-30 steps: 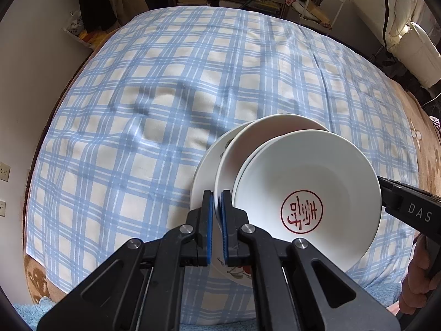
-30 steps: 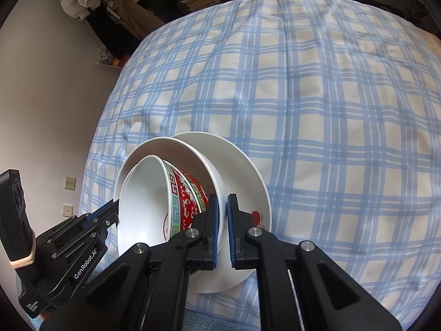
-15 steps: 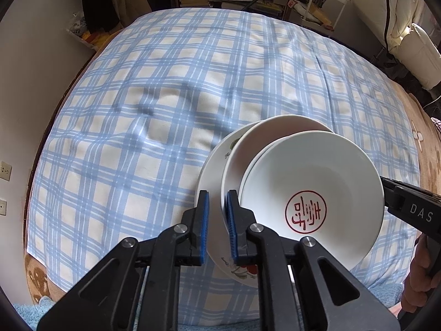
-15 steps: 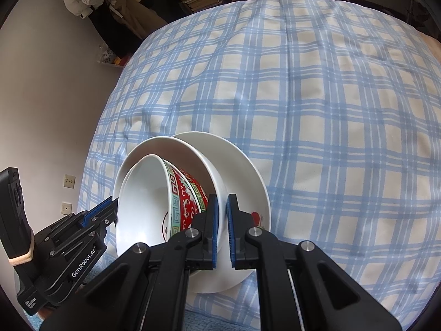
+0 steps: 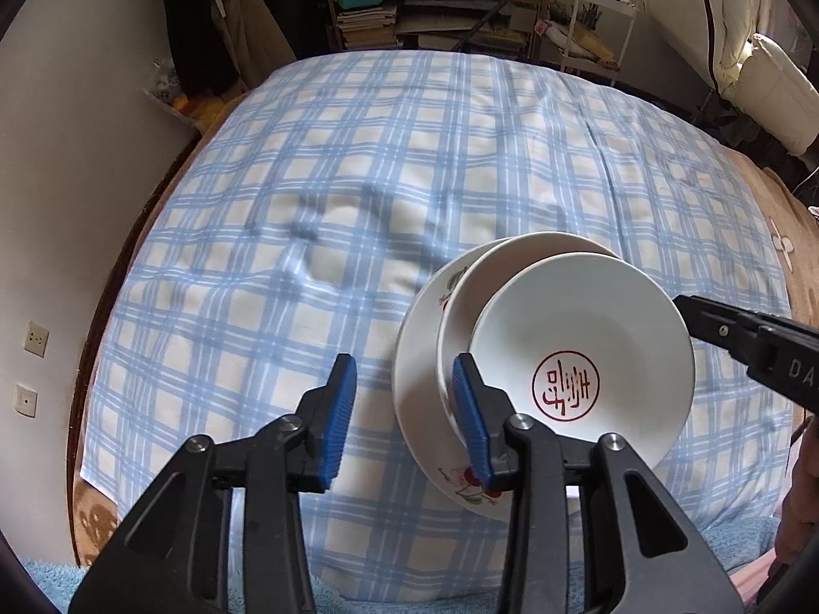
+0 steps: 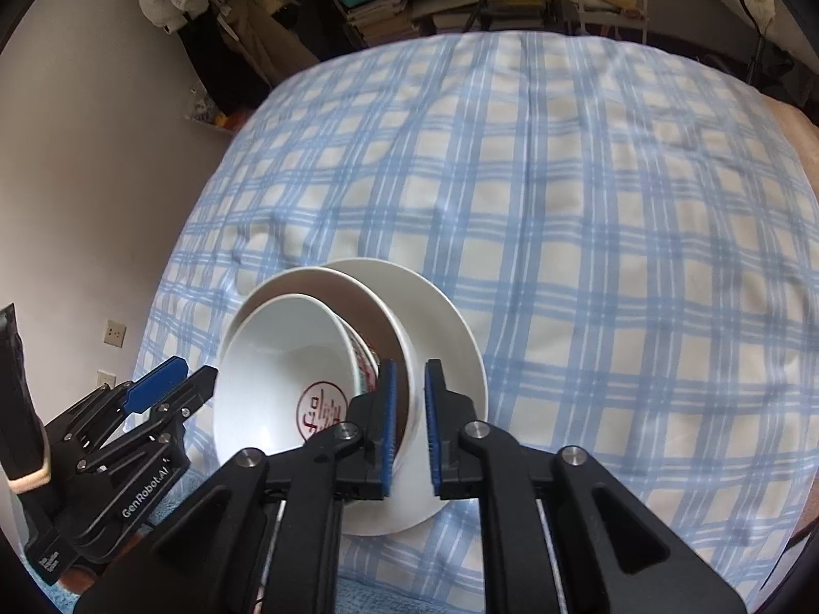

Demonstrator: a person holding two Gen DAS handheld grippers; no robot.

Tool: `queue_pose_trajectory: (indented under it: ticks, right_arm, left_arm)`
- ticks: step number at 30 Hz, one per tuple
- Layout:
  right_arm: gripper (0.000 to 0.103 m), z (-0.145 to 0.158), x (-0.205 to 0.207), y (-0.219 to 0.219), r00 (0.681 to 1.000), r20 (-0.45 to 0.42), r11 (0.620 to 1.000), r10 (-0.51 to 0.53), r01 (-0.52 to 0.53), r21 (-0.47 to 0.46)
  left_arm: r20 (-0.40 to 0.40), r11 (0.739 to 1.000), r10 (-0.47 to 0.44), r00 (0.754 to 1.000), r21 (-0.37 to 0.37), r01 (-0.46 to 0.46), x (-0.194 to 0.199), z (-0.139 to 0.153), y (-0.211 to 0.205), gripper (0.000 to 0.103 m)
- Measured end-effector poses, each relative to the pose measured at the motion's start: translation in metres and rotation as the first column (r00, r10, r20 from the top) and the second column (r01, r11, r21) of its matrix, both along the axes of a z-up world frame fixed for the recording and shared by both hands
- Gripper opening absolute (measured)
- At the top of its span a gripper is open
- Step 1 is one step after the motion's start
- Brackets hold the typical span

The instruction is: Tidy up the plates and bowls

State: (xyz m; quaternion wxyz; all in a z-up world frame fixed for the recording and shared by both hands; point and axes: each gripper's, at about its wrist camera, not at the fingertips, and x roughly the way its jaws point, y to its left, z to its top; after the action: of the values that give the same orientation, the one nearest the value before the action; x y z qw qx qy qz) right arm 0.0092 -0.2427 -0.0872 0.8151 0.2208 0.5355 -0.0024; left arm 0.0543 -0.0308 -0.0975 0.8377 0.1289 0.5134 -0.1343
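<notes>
left gripper [image 5: 404, 412]: ribbed blue pads spread wide, gripping nothing, just left of the dish stack. right gripper [image 6: 409, 422]: blue pads pinching the near rims of the glossy white plate [image 6: 445, 337] and the plain bowl [image 6: 396, 358] nested on it. innermost: round red-patterned bowl [image 5: 583, 353] with red seal mark inside, whole stack tilted above soft blue-checked cloth [image 5: 358, 194].

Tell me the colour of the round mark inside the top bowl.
Red on white bowl, clearest in the left wrist view.
</notes>
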Motion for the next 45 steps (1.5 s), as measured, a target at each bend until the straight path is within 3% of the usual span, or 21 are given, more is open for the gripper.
queue_pose_trajectory:
  ticks: [2, 4, 6, 10, 12, 16, 18, 27, 35, 45]
  right_arm:
    - [0.025, 0.009, -0.007, 0.001, 1.000, 0.021, 1.000, -0.005, 0.006, -0.030]
    - [0.044, 0.017, -0.015, 0.001, 0.999, 0.043, 0.999, 0.002, 0.000, -0.047]
    - [0.054, 0.028, -0.024, 0.003, 0.997, 0.072, 0.998, 0.008, -0.003, -0.065]
    - [0.067, 0.053, -0.042, 0.012, 0.990, 0.136, 0.986, 0.040, -0.017, -0.164]
    - [0.074, 0.067, -0.052, 0.018, 0.980, 0.189, 0.979, 0.057, -0.017, -0.205]
    - [0.099, 0.093, -0.075, 0.025, 0.946, 0.318, 0.966, 0.066, 0.019, -0.258]
    - [0.103, 0.100, -0.083, 0.027, 0.931, 0.357, 0.962, 0.072, 0.030, -0.272]
    - [0.103, 0.117, -0.114, 0.031, 0.872, 0.484, 0.931, 0.071, 0.116, -0.345]
    - [0.103, 0.121, -0.117, 0.034, 0.843, 0.532, 0.909, 0.076, 0.161, -0.385]
    - [0.103, 0.115, -0.113, 0.029, 0.847, 0.529, 0.906, 0.044, 0.189, -0.379]
  left_arm:
    - [0.015, 1.000, 0.000, 1.000, -0.017, 0.001, -0.006, 0.007, 0.006, 0.045]
    - [0.054, 1.000, 0.005, 0.999, -0.020, -0.004, -0.013, 0.018, 0.011, 0.055]
    - [0.115, 1.000, 0.009, 0.993, -0.013, -0.008, -0.023, 0.031, 0.015, 0.063]
    - [0.227, 1.000, 0.016, 0.974, -0.008, -0.014, -0.041, 0.055, 0.023, 0.084]
    - [0.276, 0.999, 0.040, 0.960, -0.023, -0.035, -0.049, 0.065, 0.031, 0.090]
    - [0.354, 0.996, 0.090, 0.931, -0.052, -0.076, -0.065, 0.083, 0.047, 0.094]
    - [0.391, 0.994, 0.104, 0.914, -0.074, -0.082, -0.073, 0.093, 0.054, 0.096]
    - [0.536, 0.990, 0.124, 0.835, -0.125, -0.067, -0.109, 0.117, 0.071, 0.101]
    - [0.565, 0.987, 0.135, 0.814, -0.153, -0.058, -0.111, 0.115, 0.072, 0.101]
    - [0.558, 0.991, 0.113, 0.822, -0.123, -0.053, -0.105, 0.108, 0.064, 0.101]
